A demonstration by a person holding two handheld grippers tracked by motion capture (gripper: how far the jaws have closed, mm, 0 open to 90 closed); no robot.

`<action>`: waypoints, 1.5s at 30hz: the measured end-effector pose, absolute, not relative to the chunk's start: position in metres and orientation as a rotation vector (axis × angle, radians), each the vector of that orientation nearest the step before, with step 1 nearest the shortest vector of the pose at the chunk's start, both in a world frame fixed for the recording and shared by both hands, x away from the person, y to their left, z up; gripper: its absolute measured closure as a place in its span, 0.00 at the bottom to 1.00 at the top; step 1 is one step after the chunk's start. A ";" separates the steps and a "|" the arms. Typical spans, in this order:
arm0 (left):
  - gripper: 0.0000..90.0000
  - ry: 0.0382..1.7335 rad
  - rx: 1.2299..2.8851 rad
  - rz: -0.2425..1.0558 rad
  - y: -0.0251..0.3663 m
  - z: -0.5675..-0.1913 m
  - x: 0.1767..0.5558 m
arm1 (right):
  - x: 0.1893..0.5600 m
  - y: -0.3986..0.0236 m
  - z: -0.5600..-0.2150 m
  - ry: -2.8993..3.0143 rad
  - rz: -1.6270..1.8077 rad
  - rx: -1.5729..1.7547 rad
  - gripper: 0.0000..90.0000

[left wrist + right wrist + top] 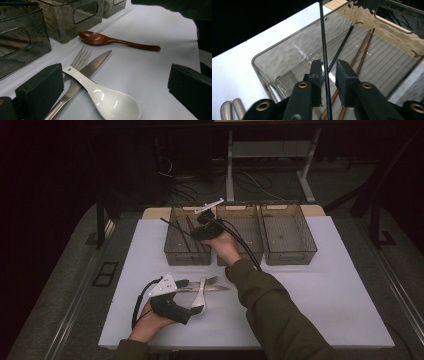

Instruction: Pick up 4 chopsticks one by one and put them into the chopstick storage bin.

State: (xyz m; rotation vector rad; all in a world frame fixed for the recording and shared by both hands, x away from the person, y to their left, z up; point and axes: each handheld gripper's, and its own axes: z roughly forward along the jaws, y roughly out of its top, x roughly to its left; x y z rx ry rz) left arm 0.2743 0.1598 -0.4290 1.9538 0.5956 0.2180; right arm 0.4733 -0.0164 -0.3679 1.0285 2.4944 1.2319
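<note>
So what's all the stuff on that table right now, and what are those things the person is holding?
Bins: three, smoky clear plastic, in a row at the far side of the white table; left bin, middle bin, right bin.
Black chopsticks: two; one between the right gripper's jaws over the left bin, one lying inside it.
Brown chopsticks: two, lying in the left bin.
Wooden spoon: one, dark brown, on the table in front of the bins.
Ceramic spoon: one, white, lying across the fork and knife.
Fork: one, silver, near side.
Knife: one, silver, beside the fork.
Left gripper: black, open, at the cutlery.
Right gripper: black, slightly open, over the left bin.
</note>
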 end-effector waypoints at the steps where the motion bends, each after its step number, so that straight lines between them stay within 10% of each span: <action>1: 0.00 0.597 1.954 0.218 0.160 -0.429 0.274 | 0.473 -0.019 -0.367 2.498 1.228 1.023 0.87; 25: 0.00 0.600 1.955 0.220 0.159 -0.429 0.273 | 0.456 -0.029 -0.370 2.569 1.094 1.000 0.99; 45: 0.00 0.621 1.966 0.235 0.159 -0.431 0.274 | 0.415 -0.102 -0.367 2.526 1.378 0.966 0.46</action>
